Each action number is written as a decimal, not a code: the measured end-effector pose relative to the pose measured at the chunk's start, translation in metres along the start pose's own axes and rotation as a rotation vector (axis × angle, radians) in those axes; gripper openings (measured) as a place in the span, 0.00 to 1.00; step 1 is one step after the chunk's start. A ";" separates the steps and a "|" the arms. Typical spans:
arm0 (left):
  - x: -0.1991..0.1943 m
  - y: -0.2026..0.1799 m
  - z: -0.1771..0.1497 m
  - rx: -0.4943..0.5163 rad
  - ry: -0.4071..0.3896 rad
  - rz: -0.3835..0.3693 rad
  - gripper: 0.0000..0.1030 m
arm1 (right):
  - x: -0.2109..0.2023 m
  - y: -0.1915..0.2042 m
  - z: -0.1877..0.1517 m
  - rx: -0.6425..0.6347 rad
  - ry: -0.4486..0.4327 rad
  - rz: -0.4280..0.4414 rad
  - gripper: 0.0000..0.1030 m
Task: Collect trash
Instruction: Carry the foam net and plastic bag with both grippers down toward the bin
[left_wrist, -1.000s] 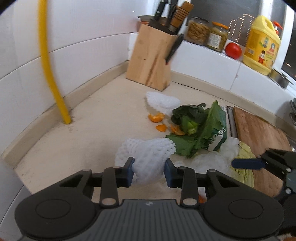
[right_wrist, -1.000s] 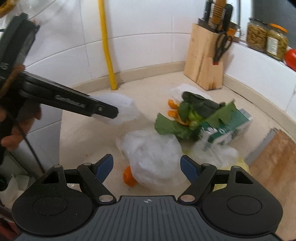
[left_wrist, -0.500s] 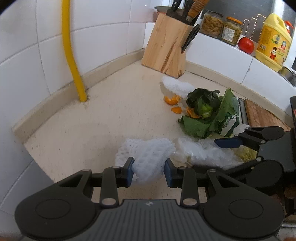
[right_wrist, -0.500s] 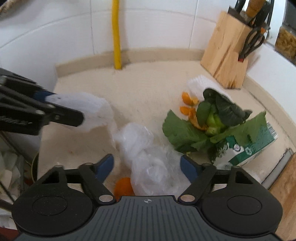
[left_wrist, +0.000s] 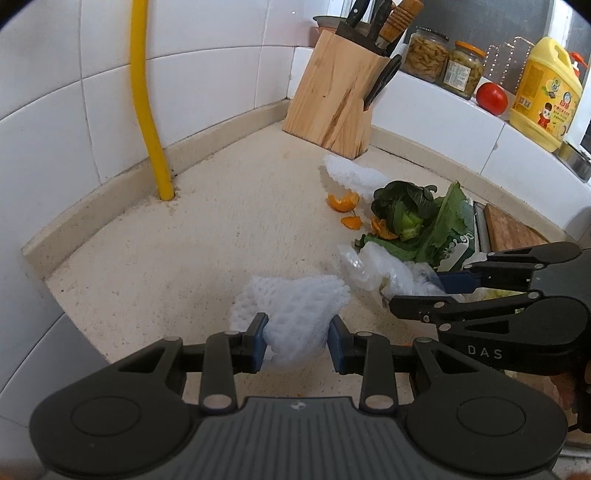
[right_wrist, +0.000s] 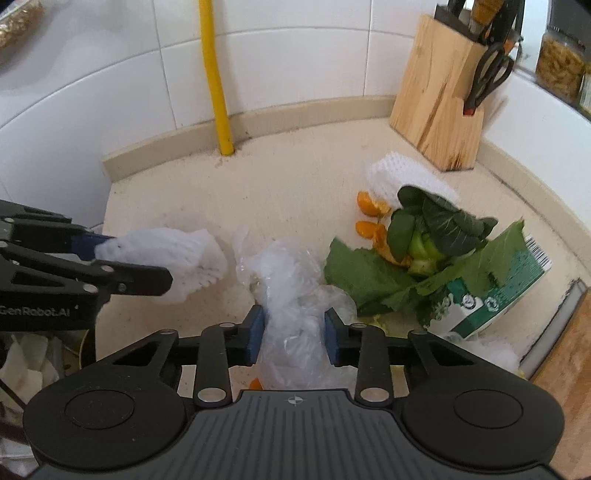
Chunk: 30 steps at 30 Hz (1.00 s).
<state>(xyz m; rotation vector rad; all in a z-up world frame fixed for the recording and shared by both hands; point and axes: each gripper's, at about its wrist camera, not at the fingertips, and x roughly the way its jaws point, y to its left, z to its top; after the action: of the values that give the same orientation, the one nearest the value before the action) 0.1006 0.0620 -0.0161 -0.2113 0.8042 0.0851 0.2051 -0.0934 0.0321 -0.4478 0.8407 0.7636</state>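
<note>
- Left tool (left_wrist: 297, 341): clamped on a white foam net (left_wrist: 295, 314); both blue pads press into its sides, and the net bulges out ahead of the tips, above the tabletop (left_wrist: 184, 258).
- Right tool (right_wrist: 293, 334): jaws closing on a crumpled clear plastic bag (right_wrist: 295, 295); the bag sits between the blue pads and touches both, its bulk resting on the tabletop just ahead of the tips.
- The two tools: side by side, the left tool and its foam net just left of the right tool's bag; in the left wrist view the right tool (left_wrist: 417, 291) reaches in from the right edge.
- Orange peel piece (right_wrist: 255, 384): directly under the right tool, partly hidden by the bag.
- Leafy greens (right_wrist: 424, 236): ahead and right of the right tool, lying over a green-and-white carton (right_wrist: 491, 295).
- More orange peel (right_wrist: 371, 221): just left of the greens, ahead of the right tool.
- Second foam net (right_wrist: 391, 177): beyond the greens, near the knife block (right_wrist: 439, 107).
- Yellow pipe (right_wrist: 216, 92): upright against the tiled wall, far ahead of both tools.
- Cutting board (left_wrist: 509, 232): right of the carton, at the far right of the left tool's view.
</note>
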 end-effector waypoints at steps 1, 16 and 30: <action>-0.001 0.001 0.000 -0.001 -0.003 -0.001 0.28 | -0.002 0.001 0.001 -0.002 -0.007 -0.005 0.40; -0.028 0.009 -0.005 -0.028 -0.062 0.003 0.28 | -0.029 0.023 0.012 -0.037 -0.103 -0.148 0.39; -0.056 0.023 -0.015 -0.049 -0.115 0.012 0.28 | -0.046 0.038 0.010 -0.022 -0.157 -0.184 0.39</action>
<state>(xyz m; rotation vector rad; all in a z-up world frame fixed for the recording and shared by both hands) 0.0478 0.0809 0.0103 -0.2457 0.6891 0.1274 0.1620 -0.0818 0.0729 -0.4713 0.6359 0.6296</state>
